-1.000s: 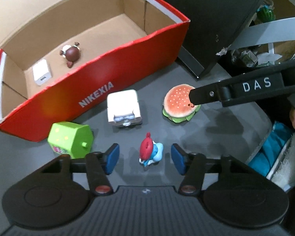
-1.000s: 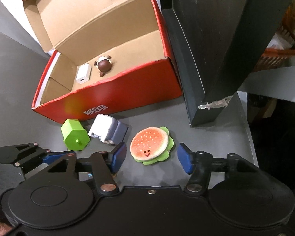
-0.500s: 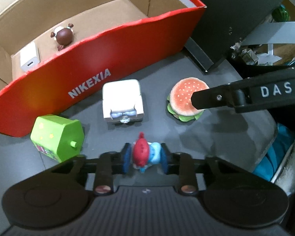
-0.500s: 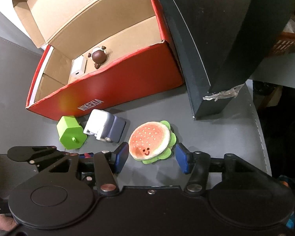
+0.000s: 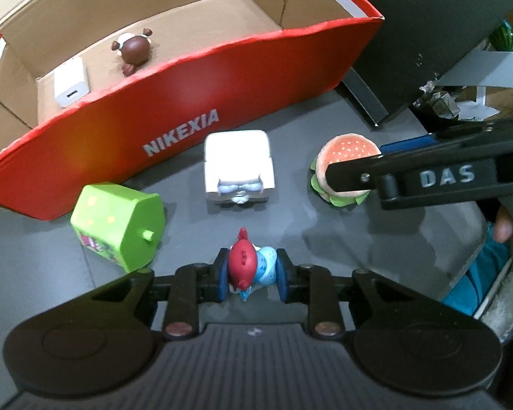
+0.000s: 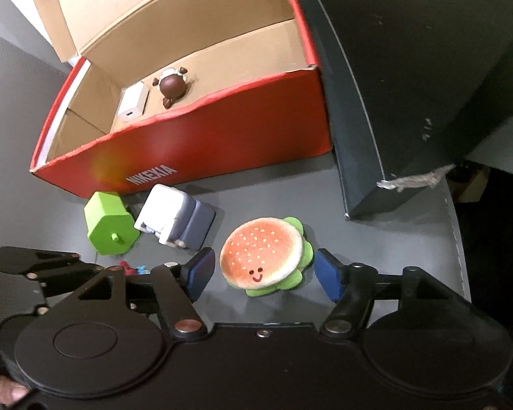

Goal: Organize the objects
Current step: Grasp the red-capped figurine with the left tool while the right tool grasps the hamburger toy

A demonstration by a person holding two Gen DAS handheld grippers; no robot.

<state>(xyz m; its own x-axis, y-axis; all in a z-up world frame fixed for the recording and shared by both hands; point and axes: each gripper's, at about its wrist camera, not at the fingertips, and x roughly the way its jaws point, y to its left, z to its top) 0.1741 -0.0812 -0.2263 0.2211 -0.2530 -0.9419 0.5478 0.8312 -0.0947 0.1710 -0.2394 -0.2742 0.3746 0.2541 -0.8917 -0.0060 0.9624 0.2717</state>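
My left gripper (image 5: 251,278) is shut on a small figurine with a red cap and blue body (image 5: 248,266), which stands on the grey table. My right gripper (image 6: 261,271) straddles a plush burger (image 6: 261,256) with a smiley face. Its jaws are opening, and the blue pads stand clear of the burger on both sides. The burger (image 5: 345,157) also shows in the left wrist view, half behind the right gripper's black finger (image 5: 352,177). An open red box (image 5: 222,99) marked NIKEXIA holds a brown figurine (image 5: 133,49) and a white charger (image 5: 70,83).
A green hexagonal toy (image 5: 119,220) lies on its side near the box's front wall. A white blocky toy (image 5: 237,167) sits between it and the burger. A tall black case (image 6: 410,85) stands right of the box. The table's edge runs along the right.
The left gripper closed onto the red-capped figurine, which earlier stood free between its pads. The right gripper sank toward the burger and its pads spread wider around it.
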